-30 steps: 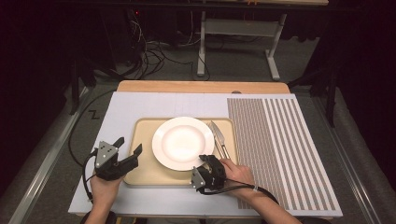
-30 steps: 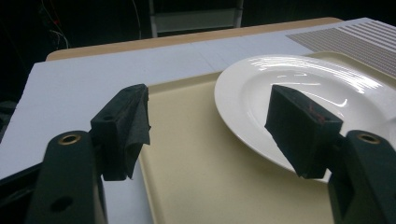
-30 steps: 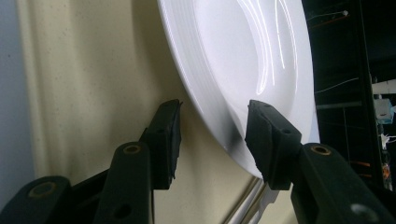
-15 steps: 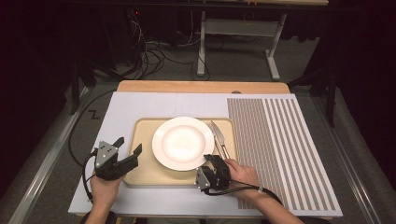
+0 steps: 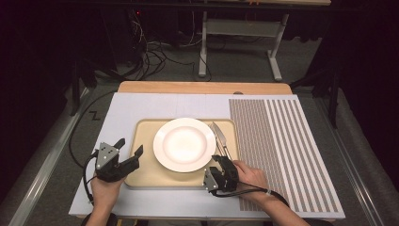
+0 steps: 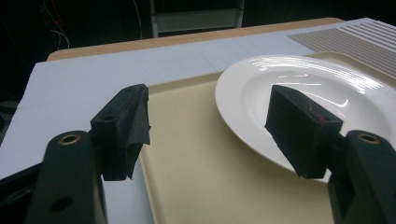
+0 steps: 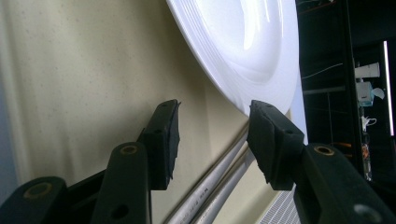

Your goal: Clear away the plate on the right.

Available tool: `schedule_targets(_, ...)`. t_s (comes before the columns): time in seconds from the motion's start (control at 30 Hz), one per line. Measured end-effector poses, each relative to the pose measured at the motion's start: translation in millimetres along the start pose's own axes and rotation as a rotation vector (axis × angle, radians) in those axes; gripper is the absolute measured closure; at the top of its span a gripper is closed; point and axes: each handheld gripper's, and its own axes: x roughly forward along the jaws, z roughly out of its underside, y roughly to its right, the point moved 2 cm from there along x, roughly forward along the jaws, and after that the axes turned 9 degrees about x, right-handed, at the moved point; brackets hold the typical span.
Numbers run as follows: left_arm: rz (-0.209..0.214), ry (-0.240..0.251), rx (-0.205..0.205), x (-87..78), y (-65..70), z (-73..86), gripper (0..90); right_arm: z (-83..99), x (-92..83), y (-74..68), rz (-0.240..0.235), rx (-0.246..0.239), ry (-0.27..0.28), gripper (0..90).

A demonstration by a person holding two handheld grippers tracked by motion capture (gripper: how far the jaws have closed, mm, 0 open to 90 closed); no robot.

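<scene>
Right tool (image 5: 220,165) spread, shifted nearer cutlery (image 5: 220,141) handles; left tool (image 5: 128,151) spread, unmoved; plate (image 5: 184,144) unchanged.

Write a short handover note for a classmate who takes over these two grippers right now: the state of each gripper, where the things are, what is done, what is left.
Left gripper: open, holding nothing, at the tray's left edge.
Right gripper: jaws apart, just been opening slightly, astride the cutlery handles, pads not pressing.
Things: white plate lies in the middle of the tray; the cutlery lies on the tray right of the plate.
Done: plate and cutlery sit on the tray.
Left: probably close on the cutlery handles and lift, if they are to move.
</scene>
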Motion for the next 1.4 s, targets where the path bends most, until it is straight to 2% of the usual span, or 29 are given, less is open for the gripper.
schedule_targets(0.23,0.001,0.000,0.000,0.0,0.0,0.0,31.0,7.8,-4.1,2.0,0.020,-0.002,-0.021,53.3)
schedule_targets(0.73,0.000,0.000,-0.002,0.2,0.1,-0.1,31.0,21.5,-10.2,6.3,0.060,-0.010,-0.025,50.3)
schedule_targets(1.1,0.001,0.001,-0.007,0.6,0.3,-0.1,31.0,31.8,-16.3,12.6,0.074,0.019,-0.017,49.0)
schedule_targets(1.4,0.001,-0.001,-0.004,0.6,1.0,-0.3,31.0,48.1,-23.0,20.1,0.097,0.051,-0.028,47.5)
